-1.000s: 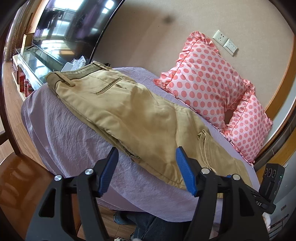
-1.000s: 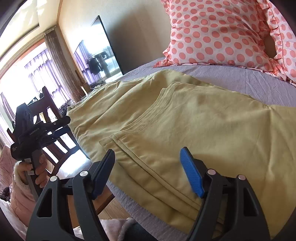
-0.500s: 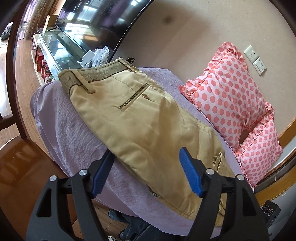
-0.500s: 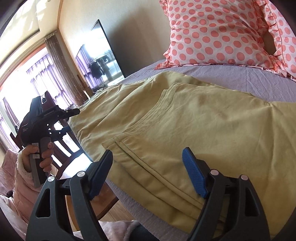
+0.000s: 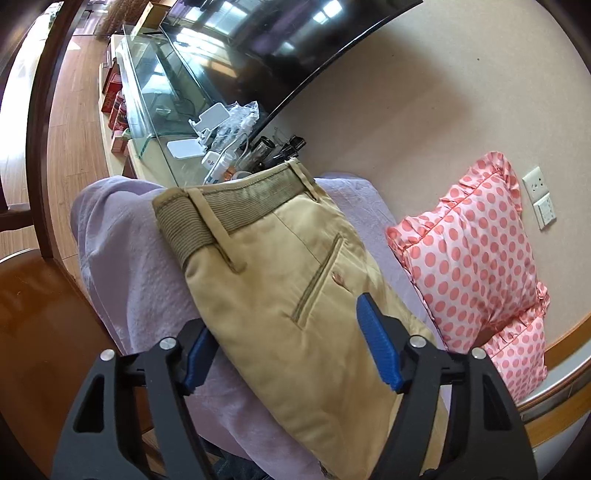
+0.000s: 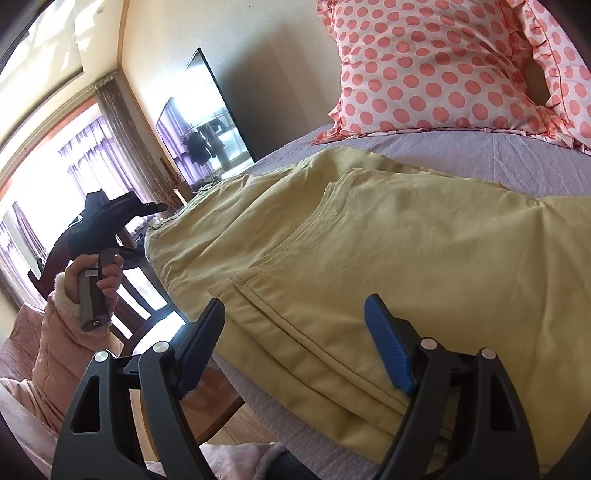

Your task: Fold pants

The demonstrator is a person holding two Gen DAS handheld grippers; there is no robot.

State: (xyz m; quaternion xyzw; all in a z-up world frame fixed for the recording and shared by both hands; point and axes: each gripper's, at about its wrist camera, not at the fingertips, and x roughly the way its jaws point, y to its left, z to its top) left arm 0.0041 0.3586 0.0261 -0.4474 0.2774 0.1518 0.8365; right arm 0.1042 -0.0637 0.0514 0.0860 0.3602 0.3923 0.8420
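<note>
Tan pants (image 5: 295,302) lie flat on a lilac-covered bed (image 5: 122,258), the ribbed waistband (image 5: 236,199) at the bed's far end. My left gripper (image 5: 291,350) is open and empty, hovering over the seat near the back pocket (image 5: 317,280). In the right wrist view the pants (image 6: 388,251) spread across the bed with the leg hems (image 6: 295,332) near the front edge. My right gripper (image 6: 295,339) is open and empty just above those hems. The left gripper (image 6: 110,218) shows there too, held up at the left beside the waist end.
Two pink polka-dot pillows (image 5: 476,254) lean on the wall at the bed's right side. A glass TV stand (image 5: 166,96) with small clutter and a large TV (image 5: 280,33) lie beyond the waistband. A wooden chair (image 6: 136,295) stands beside the bed.
My left gripper has swung toward the waist end of the pants, from the leg area to above the back pocket. My right gripper has held nearly still over the hems.
</note>
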